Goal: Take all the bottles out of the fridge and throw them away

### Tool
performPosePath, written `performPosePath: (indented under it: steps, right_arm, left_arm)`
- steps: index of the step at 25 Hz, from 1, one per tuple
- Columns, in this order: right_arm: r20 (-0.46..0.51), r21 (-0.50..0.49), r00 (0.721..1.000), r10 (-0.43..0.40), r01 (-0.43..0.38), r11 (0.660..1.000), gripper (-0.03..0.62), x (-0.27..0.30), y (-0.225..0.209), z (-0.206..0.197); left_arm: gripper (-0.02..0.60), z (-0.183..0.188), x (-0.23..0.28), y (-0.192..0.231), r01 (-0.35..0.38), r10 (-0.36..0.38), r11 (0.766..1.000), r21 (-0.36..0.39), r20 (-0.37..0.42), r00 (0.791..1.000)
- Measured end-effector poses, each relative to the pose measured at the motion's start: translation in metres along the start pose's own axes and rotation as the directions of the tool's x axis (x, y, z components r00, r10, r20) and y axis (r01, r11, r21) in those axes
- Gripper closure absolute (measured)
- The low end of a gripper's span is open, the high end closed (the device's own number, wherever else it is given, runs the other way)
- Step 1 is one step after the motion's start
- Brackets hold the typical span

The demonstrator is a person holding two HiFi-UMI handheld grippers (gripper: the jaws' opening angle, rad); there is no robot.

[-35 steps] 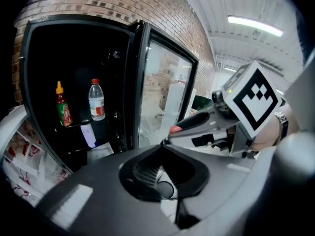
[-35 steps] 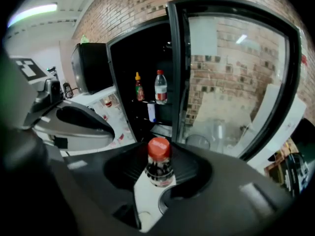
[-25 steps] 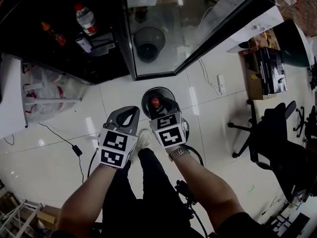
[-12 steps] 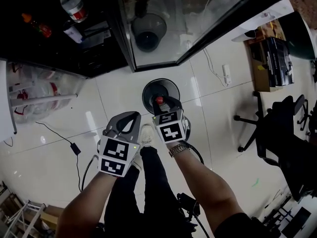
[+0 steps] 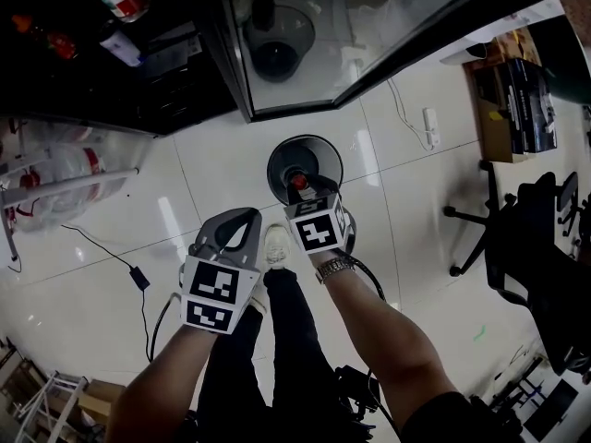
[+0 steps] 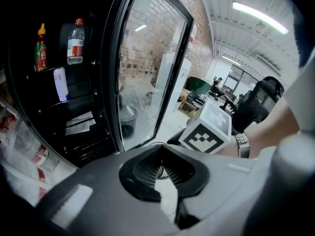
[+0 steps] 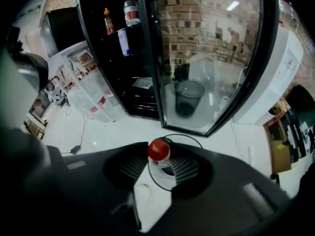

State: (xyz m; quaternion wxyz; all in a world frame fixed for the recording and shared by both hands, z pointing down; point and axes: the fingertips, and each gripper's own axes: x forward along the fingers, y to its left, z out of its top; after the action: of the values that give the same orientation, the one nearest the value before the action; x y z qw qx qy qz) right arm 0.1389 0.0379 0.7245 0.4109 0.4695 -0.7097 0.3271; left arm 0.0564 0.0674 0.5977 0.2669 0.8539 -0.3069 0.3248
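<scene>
My right gripper [image 5: 300, 188] is shut on the neck of a clear bottle with a red cap [image 5: 297, 181], held upright just over the mouth of a round black trash bin [image 5: 323, 151] on the floor. In the right gripper view the cap [image 7: 159, 150] sits between the ribbed pads, with the bin rim [image 7: 191, 137] below. My left gripper [image 5: 247, 218] hangs beside it on the left, shut and empty, its tips touching [image 6: 160, 149]. On the open fridge's shelves stand a water bottle [image 6: 75, 42], a red sauce bottle [image 6: 41, 48] and a small white bottle [image 6: 60, 84].
The fridge's glass door [image 5: 369, 26] stands open behind the bin and mirrors it. Clear plastic bags [image 5: 65, 173] lie at the left beside a cable and adapter [image 5: 138, 278]. An office chair [image 5: 526, 238] and boxes [image 5: 517, 100] are at the right. My shoe [image 5: 275, 244] is near the bin.
Both grippers have sunk toward the floor. The red-capped bottle has come down closer to the bin's mouth, still held by the right gripper. The left gripper stays shut and empty.
</scene>
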Motion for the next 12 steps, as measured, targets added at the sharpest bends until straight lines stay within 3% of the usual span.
performPosePath:
  steps: [2,12]
  right_arm:
    - [0.015,0.007,1.000,-0.013,0.013,1.000,0.524,-0.001,-0.003,0.001]
    - [0.034,0.000,0.999,-0.006,0.006,1.000,0.526,-0.013,0.001,0.011]
  left_arm:
    - [0.578,-0.001,-0.001,0.003,-0.005,0.005,1.000,-0.006,-0.001,1.000]
    - [0.578,0.003,-0.010,0.007,-0.016,0.016,1.000,-0.016,0.007,1.000]
